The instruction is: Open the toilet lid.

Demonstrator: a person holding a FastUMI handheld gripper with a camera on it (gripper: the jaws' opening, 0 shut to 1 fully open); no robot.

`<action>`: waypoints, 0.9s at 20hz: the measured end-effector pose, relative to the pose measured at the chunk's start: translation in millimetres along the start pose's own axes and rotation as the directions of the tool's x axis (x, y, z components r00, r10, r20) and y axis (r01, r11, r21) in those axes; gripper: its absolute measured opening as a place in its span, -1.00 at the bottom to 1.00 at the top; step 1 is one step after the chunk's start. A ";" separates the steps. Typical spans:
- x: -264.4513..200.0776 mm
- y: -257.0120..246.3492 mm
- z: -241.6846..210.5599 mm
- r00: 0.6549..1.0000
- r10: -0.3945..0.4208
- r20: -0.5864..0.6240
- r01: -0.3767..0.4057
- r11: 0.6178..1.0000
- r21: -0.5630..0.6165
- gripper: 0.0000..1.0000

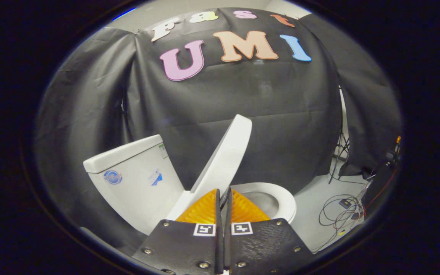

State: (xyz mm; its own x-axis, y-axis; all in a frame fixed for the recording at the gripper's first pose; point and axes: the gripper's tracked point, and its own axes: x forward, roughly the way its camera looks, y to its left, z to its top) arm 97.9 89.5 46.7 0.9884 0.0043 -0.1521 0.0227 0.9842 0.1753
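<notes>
A white toilet stands against the black cloth wall, and the whole scene looks tilted from here. Its lid (pixel 225 152) is raised partway and slants up away from the seat (pixel 283 198), with a wide gap left to the tank (pixel 136 179). Under the lid, the seat ring and part of the bowl (pixel 262 200) lie uncovered. My gripper (pixel 224 191) is shut, its fingers pressed close with just a thin slit between them. The tips sit at the lid's lower part, near the hinge end. I cannot tell whether they touch the lid.
Loose cables (pixel 340 214) and a small box lie on the pale floor beyond the bowl. A stand's thin legs (pixel 338 160) rise by the edge of the cloth. The black cloth hangs close behind the tank and the lid.
</notes>
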 end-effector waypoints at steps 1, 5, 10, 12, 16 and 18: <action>0.0 4.0 2.2 1.000 0.005 0.007 -0.005 1.000 -0.007 -0.98; 0.4 23.4 10.8 0.999 0.029 0.027 -0.029 0.999 -0.030 -0.99; -2.0 39.9 16.7 0.998 0.041 0.039 -0.039 0.998 -0.045 -0.98; -1.4 46.9 18.9 0.998 0.040 0.046 -0.038 0.998 -0.044 -0.98; -2.5 65.0 27.2 0.997 0.034 0.072 -0.029 0.998 -0.060 -0.98; -2.2 76.1 28.8 0.996 0.031 0.086 -0.025 0.997 -0.075 -0.98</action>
State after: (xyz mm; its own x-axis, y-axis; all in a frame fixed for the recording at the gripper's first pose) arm 101.8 159.3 88.4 0.9978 0.0199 -0.0627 -0.0131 0.9943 0.1060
